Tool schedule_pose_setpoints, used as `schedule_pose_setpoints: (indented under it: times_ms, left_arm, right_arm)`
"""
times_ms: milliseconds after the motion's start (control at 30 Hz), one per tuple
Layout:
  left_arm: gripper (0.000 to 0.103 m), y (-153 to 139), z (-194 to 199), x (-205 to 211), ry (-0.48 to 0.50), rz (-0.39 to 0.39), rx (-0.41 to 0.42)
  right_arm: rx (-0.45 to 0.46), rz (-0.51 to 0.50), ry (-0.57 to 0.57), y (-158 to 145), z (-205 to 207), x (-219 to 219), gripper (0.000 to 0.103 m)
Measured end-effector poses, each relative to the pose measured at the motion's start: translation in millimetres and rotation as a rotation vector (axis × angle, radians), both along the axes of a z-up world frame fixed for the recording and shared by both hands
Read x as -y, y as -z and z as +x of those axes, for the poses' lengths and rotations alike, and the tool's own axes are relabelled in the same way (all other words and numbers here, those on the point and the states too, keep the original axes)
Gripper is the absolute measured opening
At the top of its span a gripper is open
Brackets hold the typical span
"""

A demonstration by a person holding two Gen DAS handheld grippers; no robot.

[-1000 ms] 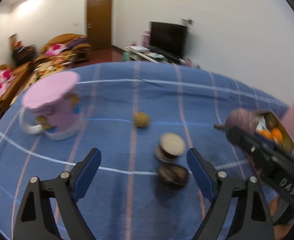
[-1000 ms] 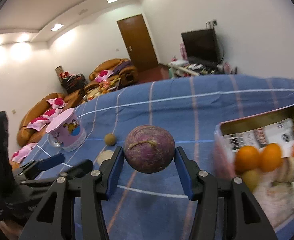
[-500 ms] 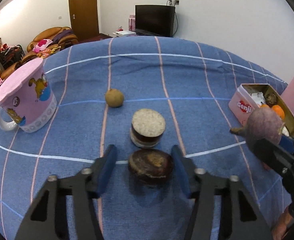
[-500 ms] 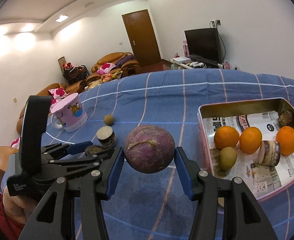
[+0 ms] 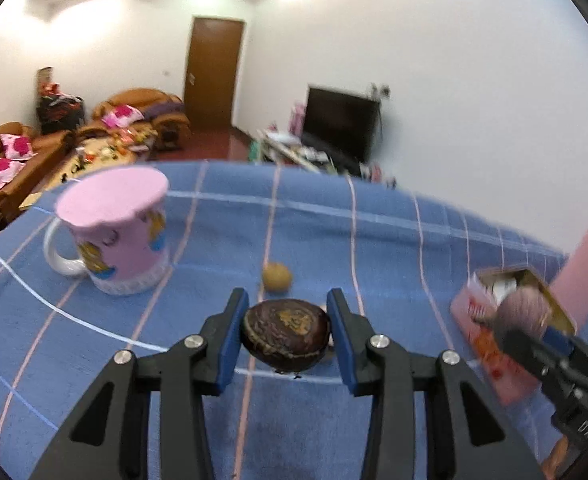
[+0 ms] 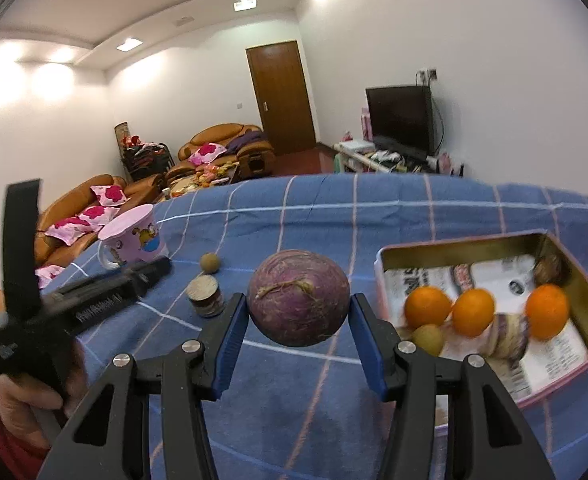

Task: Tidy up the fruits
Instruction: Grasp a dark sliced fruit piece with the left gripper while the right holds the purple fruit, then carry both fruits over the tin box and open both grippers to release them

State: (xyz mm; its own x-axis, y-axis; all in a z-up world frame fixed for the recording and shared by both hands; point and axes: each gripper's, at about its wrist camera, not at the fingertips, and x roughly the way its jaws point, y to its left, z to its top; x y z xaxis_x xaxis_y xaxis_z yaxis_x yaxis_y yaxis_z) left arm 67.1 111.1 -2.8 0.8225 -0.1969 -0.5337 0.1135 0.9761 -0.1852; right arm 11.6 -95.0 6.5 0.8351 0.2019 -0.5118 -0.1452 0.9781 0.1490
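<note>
The tin box (image 6: pixel 574 264) already holds three oranges (image 6: pixel 473 312), a small greenish-brown fruit (image 6: pixel 428 338), a purple-and-cream cut piece and a dark item in its far corner, so by my reading the sorting is well under way but not finished. The right hand-held gripper (image 6: pixel 299 320) is pinching a round purple fruit (image 6: pixel 299 298), dull-skinned with a dry fibrous stem scar, held in the air just left of the tin box. The left hand-held gripper (image 5: pixel 287 332) is pinching a dark brown fruit (image 5: pixel 286 334), flattened and wrinkled, with a rough, slightly glossy rind, held well left of the tin box. Still out on the blue checked cloth (image 5: pixel 394 240), which looks soft and woven, are a small round tan fruit (image 5: pixel 277 276) with a matte skin and a short dark cylinder with a pale flat top (image 6: pixel 205 296), both left of the tin box. Farther left of it stands a pink mug (image 5: pixel 122 240), glossy ceramic with a cartoon print and white handle. The tin box is rectangular, gold metal inside, pink outside, lined with printed paper. I judge that two held and two loose pieces remain.
</note>
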Motion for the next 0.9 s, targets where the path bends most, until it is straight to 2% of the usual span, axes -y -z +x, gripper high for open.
schedule_pose_setpoints:
  times_ms: [133, 400, 567, 900]
  left_arm:
    - [0.042, 1.6, -5.3, 6.6, -0.039, 0.003, 0.028]
    - [0.042, -5.7, -25.0, 46.2, -0.005, 0.082, 0.084]
    - [0.042, -8.8, -31.5, 67.3, 0.015, 0.039, 0.082]
    - [0.042, -18.0, -42.3, 124.9, 0.089, 0.038, 0.11]
  right_arm:
    - [0.01, -0.016, 0.014, -1.7, -4.0, 12.2, 0.054]
    - [0.018, -0.037, 0.04, -2.3, -11.7, 46.1, 0.054]
    - [0.025, -0.039, 0.051, -4.8, -15.1, 66.2, 0.054]
    - [0.034, -0.046, 0.12, -9.5, -18.0, 116.5, 0.054]
